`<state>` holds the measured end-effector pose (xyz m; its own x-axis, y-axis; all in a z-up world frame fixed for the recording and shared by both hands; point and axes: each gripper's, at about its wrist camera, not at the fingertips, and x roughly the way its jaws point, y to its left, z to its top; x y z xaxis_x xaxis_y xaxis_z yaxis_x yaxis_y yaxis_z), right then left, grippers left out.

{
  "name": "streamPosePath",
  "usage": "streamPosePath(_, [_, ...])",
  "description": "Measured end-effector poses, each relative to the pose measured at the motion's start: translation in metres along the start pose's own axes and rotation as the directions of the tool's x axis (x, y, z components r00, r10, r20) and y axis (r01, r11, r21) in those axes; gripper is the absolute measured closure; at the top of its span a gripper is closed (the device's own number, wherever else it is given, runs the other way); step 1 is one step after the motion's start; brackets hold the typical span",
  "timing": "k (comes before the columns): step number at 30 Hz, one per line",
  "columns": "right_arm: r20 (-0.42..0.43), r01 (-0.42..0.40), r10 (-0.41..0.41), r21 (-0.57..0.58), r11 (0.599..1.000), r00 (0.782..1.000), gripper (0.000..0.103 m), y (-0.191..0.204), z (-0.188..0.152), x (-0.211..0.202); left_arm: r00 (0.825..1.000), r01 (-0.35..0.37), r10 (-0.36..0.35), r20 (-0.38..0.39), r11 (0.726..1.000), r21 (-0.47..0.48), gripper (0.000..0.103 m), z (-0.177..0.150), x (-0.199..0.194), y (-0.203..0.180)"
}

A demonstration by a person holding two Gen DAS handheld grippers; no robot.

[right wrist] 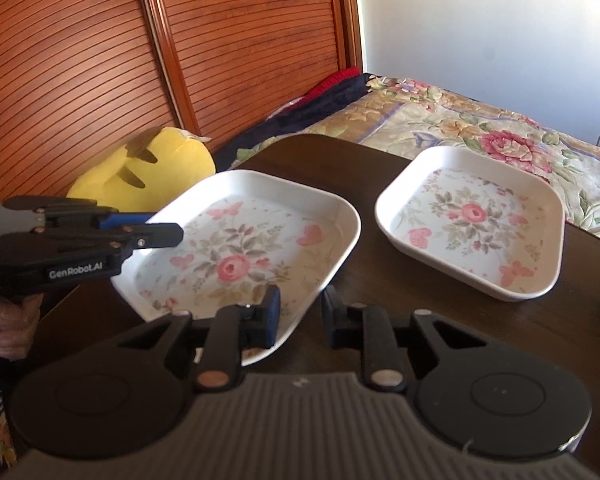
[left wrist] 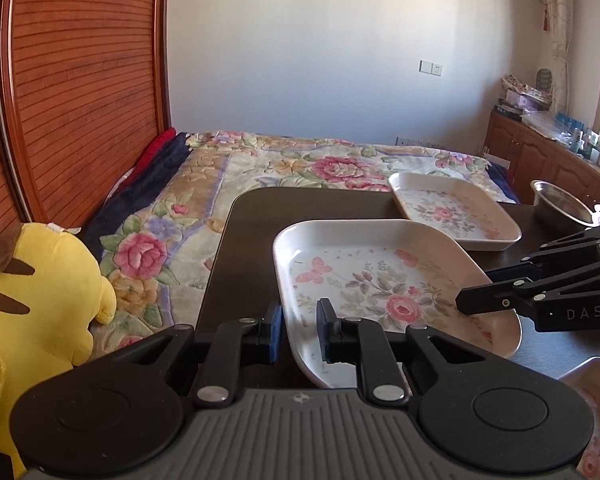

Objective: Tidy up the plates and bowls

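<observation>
A white square plate with a rose print (left wrist: 372,280) (right wrist: 236,248) sits nearest on the dark table (left wrist: 252,240) (right wrist: 420,320). My left gripper (left wrist: 302,330) (right wrist: 168,226) is shut on its left rim, which runs between the blue pads. On the opposite side my right gripper (right wrist: 300,316) (left wrist: 476,290) is shut on the same plate's rim, one finger inside and one outside. A second, matching plate (left wrist: 456,208) (right wrist: 468,220) lies flat farther back, untouched. A steel bowl (left wrist: 560,204) stands at the table's right side.
A yellow plush toy (left wrist: 40,300) (right wrist: 152,176) lies off the table's left edge, on a bed with a floral quilt (left wrist: 300,168). Behind it rises a slatted wooden headboard (right wrist: 240,40). Another floral rim (left wrist: 584,376) shows at the lower right. A hand (right wrist: 16,320) holds the left gripper's handle.
</observation>
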<state>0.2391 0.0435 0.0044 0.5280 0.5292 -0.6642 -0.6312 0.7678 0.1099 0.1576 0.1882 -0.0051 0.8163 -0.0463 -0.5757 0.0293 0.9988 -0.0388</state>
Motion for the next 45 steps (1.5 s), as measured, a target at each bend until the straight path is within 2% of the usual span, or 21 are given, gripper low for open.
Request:
streamPosePath(25, [0.097, 0.042, -0.046, 0.044, 0.998, 0.994, 0.079, -0.018, -0.035, -0.086, 0.997, 0.056, -0.059, 0.043, 0.996, 0.071, 0.085, -0.009, -0.059, -0.071])
streamPosePath(45, [0.122, 0.066, -0.074, 0.07, 0.995, 0.99, 0.079, -0.01, -0.087, -0.134, 0.993, 0.114, -0.117, 0.029, 0.99, 0.087, 0.085, -0.05, -0.105, -0.105])
